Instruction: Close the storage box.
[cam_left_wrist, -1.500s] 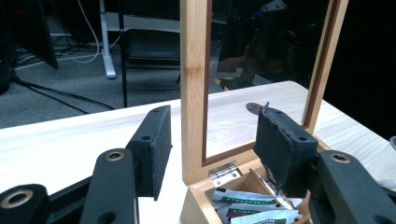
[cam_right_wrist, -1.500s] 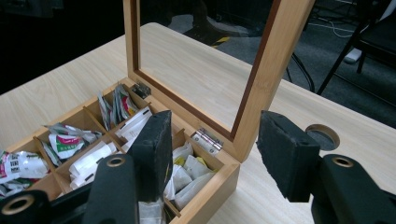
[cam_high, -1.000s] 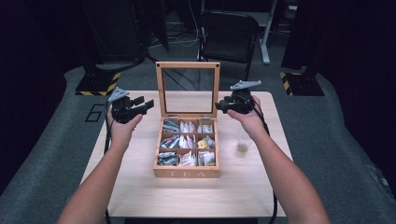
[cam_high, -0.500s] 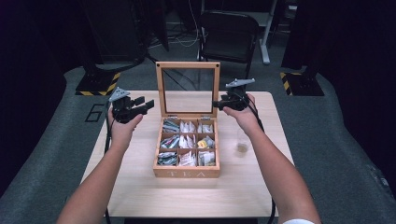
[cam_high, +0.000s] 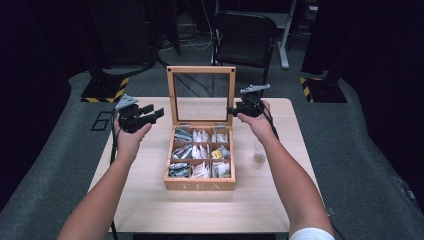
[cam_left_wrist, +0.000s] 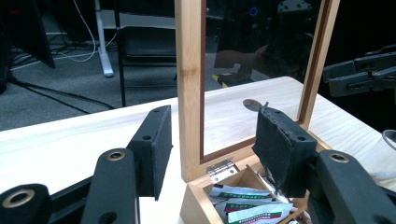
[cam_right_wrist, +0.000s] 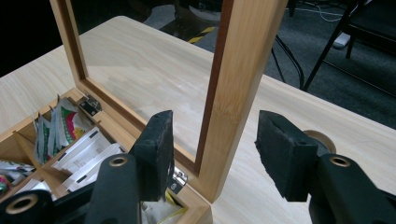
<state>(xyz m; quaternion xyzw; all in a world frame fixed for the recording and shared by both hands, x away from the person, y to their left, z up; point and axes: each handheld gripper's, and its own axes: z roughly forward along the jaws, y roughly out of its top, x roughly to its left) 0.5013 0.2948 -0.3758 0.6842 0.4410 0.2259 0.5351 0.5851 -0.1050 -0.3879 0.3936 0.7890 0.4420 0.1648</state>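
Observation:
A wooden tea box (cam_high: 200, 184) sits mid-table with its glass-paned lid (cam_high: 201, 70) standing upright. Tea bags (cam_high: 201, 152) fill its compartments. My left gripper (cam_high: 159, 114) hovers just left of the lid. In the left gripper view its jaws (cam_left_wrist: 210, 135) are open, with the lid's left post (cam_left_wrist: 189, 70) lined up in the gap and no pad touching it. My right gripper (cam_high: 232, 109) is at the lid's right edge. In the right gripper view its jaws (cam_right_wrist: 212, 140) stand open astride the right post (cam_right_wrist: 238, 79), with a gap on each side.
A clear glass cup (cam_high: 259, 150) stands on the table (cam_high: 150, 210) right of the box, under my right forearm. A black chair (cam_high: 245, 35) stands on the floor beyond the table's far edge. The far gripper (cam_left_wrist: 359, 77) appears at the right in the left gripper view.
My right gripper has moved left and a little down, up to the lid's right post. The left gripper has stayed where it was. The lid still stands upright.

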